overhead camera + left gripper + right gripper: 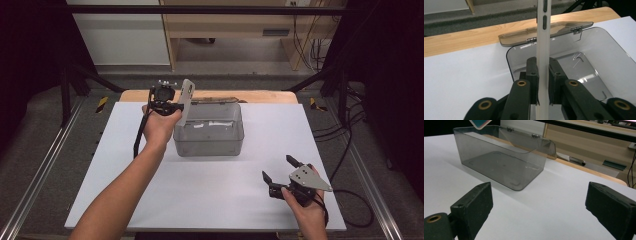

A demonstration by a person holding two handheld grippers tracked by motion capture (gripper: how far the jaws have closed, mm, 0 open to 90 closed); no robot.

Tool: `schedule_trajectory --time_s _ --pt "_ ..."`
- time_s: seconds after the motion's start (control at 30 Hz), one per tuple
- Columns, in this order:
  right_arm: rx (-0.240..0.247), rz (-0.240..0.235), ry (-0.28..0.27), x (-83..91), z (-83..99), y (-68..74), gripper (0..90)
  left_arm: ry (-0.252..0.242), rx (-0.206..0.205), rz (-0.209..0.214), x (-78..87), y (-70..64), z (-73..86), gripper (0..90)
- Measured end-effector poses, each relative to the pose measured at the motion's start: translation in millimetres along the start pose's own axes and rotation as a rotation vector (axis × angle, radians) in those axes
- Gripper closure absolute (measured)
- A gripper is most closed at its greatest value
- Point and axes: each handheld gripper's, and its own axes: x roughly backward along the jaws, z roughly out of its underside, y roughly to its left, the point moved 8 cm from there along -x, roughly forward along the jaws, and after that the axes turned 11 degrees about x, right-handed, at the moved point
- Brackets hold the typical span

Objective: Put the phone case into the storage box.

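Observation:
A slim white phone (186, 100) is held upright, edge-on, with my left gripper (176, 106) shut on its lower part. It hangs over the left end of a clear grey plastic box (208, 131) whose hinged lid (215, 100) lies open toward the back. The left gripper view has the phone's edge (542, 50) with its side buttons rising between the jaws of my left gripper (543, 67), above the empty box (586, 72). My right gripper (278, 167) rests open at the table's front right, facing the box (499, 152), nothing between its jaws. A corner of the phone (480, 123) peeks above the box.
The box stands on a white board (200, 195) laid over a wooden tabletop (265, 96). Metal frame rails run along both sides, and cables lie on the floor at the right (350, 150). Wooden furniture stands beyond the table.

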Motion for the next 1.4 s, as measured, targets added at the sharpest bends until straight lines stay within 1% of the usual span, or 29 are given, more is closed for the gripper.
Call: schedule_trajectory --time_s 0.1,0.2,0.33,0.4,0.47,0.6,0.73,0.83,1.03,1.23,1.4 --pt "0.008 -0.002 0.004 -0.1 -0.1 1.1 8.0 0.012 0.004 -0.007 -0.9 -2.2 1.1 80.9" --pt "0.013 -0.008 0.002 -0.5 -0.9 2.3 8.0 0.032 0.015 -0.023 -2.0 -3.0 2.9 80.9" --pt "0.022 -0.014 0.003 -0.2 -1.7 4.1 8.0 0.056 0.019 -0.053 -3.2 -1.0 7.0 80.9" --pt "0.033 -0.026 0.004 -0.8 -2.2 6.3 8.0 0.062 0.029 -0.061 -3.3 -0.6 8.9 80.8" --pt "0.034 -0.031 0.007 -1.4 -2.0 7.8 8.0 0.066 0.042 -0.065 -3.3 -0.7 10.7 80.9" --pt "0.033 -0.037 0.004 -1.8 -2.7 9.6 8.0 0.077 0.049 -0.079 -4.2 -1.8 14.0 80.8" --pt "0.041 -0.043 -0.005 -1.0 -5.2 11.3 7.9 0.075 0.058 -0.096 -4.7 -2.3 13.8 80.8" --pt "0.045 -0.056 -0.012 -1.7 -7.4 13.2 7.9 0.089 0.060 -0.110 -6.4 -2.7 16.1 80.9" --pt "0.061 -0.063 -0.010 -2.0 -7.4 14.7 7.7 0.109 0.066 -0.120 -11.9 -2.7 18.6 80.8" --pt "0.058 -0.060 -0.002 -2.8 -5.9 13.3 7.6 0.128 0.073 -0.128 -19.6 -0.8 22.6 80.8" --pt "0.054 -0.063 0.004 -3.1 -4.7 13.3 7.5 0.148 0.085 -0.130 -24.7 2.2 30.4 80.8"
